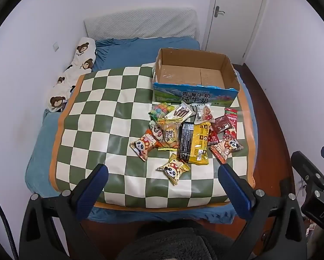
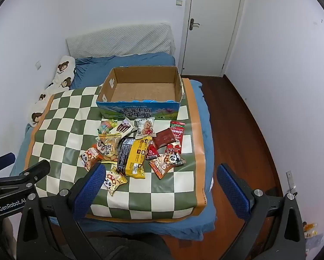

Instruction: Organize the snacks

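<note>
Left gripper and right gripper both hang released, blue pads spread wide. At 12 o'clock, a heap of glossy foil snack packets lies on the green-and-cream checkered mat. Beyond, an open brown cardboard box.

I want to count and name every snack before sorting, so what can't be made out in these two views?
- Snack pile: packets overlap in both views, so those underneath are partly hidden and the count is unsure.
- Small print on the yellow packet: too small to read.
- Cardboard box: its near wall hides the floor strip just behind it in both views.
- Panda packet: the right wrist view's left finger covers its corner.
</note>
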Motion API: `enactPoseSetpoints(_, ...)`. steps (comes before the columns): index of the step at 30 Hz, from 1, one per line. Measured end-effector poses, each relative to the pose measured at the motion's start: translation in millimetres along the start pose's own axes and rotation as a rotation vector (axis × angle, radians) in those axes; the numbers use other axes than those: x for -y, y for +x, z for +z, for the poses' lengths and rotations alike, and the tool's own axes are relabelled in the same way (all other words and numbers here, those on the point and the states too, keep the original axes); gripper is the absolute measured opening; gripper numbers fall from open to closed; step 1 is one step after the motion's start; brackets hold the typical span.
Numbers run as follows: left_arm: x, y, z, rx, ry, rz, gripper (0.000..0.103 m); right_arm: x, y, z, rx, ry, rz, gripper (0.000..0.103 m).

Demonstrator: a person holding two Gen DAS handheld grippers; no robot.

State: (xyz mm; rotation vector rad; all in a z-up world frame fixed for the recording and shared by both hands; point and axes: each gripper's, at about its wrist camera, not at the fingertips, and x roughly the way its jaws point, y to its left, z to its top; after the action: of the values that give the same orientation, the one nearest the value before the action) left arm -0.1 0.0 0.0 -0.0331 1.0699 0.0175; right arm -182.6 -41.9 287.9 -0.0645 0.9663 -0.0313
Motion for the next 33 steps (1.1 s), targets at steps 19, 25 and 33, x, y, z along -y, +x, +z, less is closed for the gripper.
enactPoseSetpoints(19,1,-1,-3,-0.006,-0.002,-0.002,0.103,0,2,-1,-0.014,0.006,0.014,0.103)
enactPoseSetpoints(25,2,4,-6,-0.009,0.000,-0.005,0.103,-1,1,-1,-0.017,0.006,0.011,0.103)
enactPoseSetpoints(33,3,5,-1,-0.019,-0.006,-0.016,0.103,-3,-1,-2,-0.014,0.011,0.012,0.103)
